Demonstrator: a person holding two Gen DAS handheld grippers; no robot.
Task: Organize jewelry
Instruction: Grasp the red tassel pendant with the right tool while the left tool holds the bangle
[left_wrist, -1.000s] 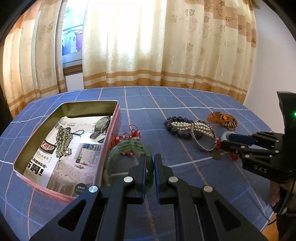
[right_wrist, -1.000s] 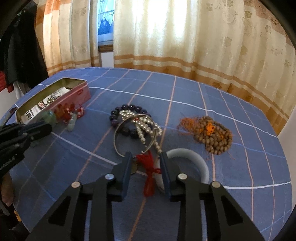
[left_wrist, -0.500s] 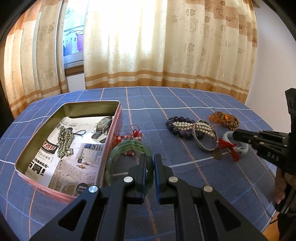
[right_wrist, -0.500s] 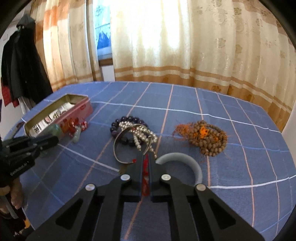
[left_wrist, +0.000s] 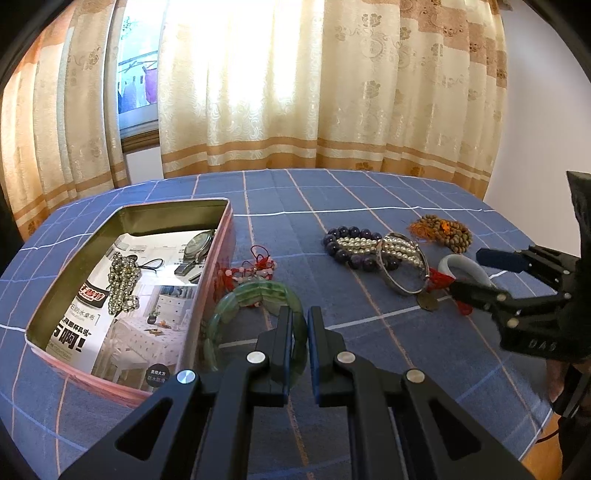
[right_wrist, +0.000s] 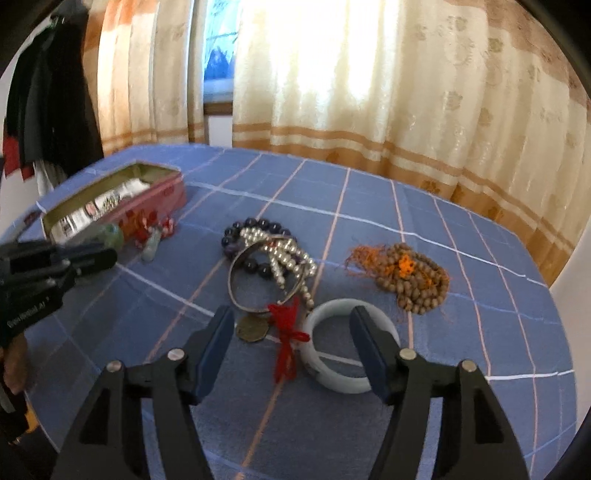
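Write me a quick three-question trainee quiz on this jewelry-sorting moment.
1. True or false: the wristwatch lies inside the tin.
2. What is the left gripper holding?
3. The right gripper has its jaws: A) open, B) shut on a coin, C) shut on a pearl strand.

Key
1. True.
2. The green bangle, clamped just outside the tin.
3. A. The jaws have just been opening. The red tassel lies between them and the white bangle lies partly under one finger; nothing is pressed.
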